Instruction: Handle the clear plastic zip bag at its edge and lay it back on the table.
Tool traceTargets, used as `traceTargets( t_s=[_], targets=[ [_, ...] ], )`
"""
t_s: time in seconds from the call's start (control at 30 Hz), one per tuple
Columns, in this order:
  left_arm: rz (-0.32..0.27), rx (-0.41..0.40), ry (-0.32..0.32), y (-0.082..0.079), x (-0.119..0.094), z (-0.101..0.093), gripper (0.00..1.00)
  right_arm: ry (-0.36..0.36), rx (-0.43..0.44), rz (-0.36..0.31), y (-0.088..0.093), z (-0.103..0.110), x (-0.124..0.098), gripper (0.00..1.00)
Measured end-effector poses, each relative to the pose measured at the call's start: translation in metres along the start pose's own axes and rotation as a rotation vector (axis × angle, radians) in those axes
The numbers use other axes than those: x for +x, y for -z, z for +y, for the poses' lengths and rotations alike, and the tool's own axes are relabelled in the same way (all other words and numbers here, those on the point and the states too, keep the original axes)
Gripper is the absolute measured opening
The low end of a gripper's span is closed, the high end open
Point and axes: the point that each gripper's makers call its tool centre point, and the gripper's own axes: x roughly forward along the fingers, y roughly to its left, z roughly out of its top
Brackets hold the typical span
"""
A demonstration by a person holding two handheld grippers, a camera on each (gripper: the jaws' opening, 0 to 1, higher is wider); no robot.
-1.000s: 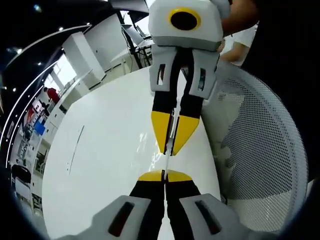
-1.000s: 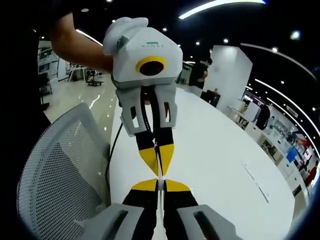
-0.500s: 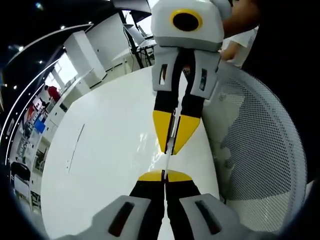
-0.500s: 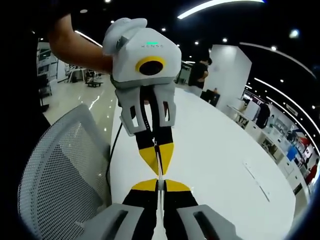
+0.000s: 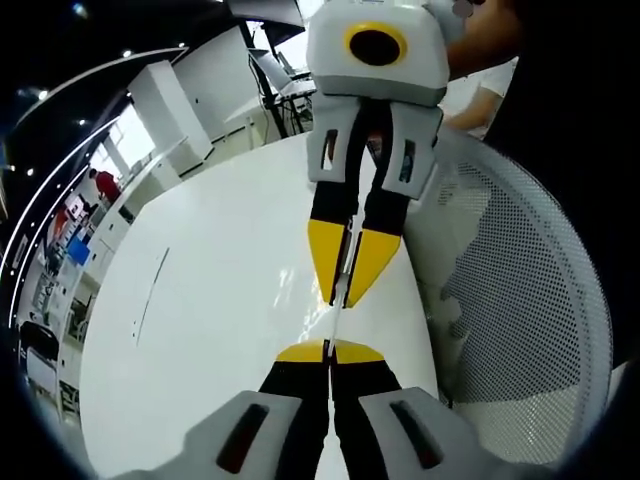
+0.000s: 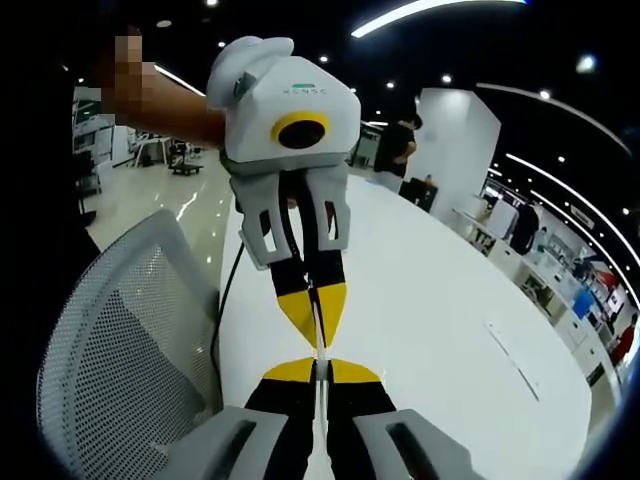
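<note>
I'm holding the two tongs nose to nose over the near edge of the white table, w/ the clear zip bag stretched edge-on between them. In the left gripper view my left gripper is sitting at the bottom, yellow tips pressed together w/ no gap, pinching a thin pale strip that I'm taking for the bag's edge. The right gripper is coming down from the top, tips closed on the far end of that strip. The right gripper view is mirroring this: right gripper clamped shut at the bottom, left gripper pointing down at it from above, the same thin line running between.

The bag itself is almost invisible, being clear and seen edge-on; can't tell how much of it is hanging below or whether it's touching the tabletop. I reckon both ends are being held so the film stays taut and doesn't fold.

A white mesh chair is standing just beside the table edge, so I'm judging the bag should go down away from it, further onto the table
</note>
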Motion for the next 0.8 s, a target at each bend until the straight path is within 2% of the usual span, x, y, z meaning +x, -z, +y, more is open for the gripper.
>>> traceTargets(
  t_s=[0.8],
  targets=[
    [0.005, -0.012, -0.010, 0.0026, -0.0013, 0.0031, 0.00, 0.014, 0.018, -0.002, 0.0037, -0.0033, -0.0002, 0.00]
  ],
)
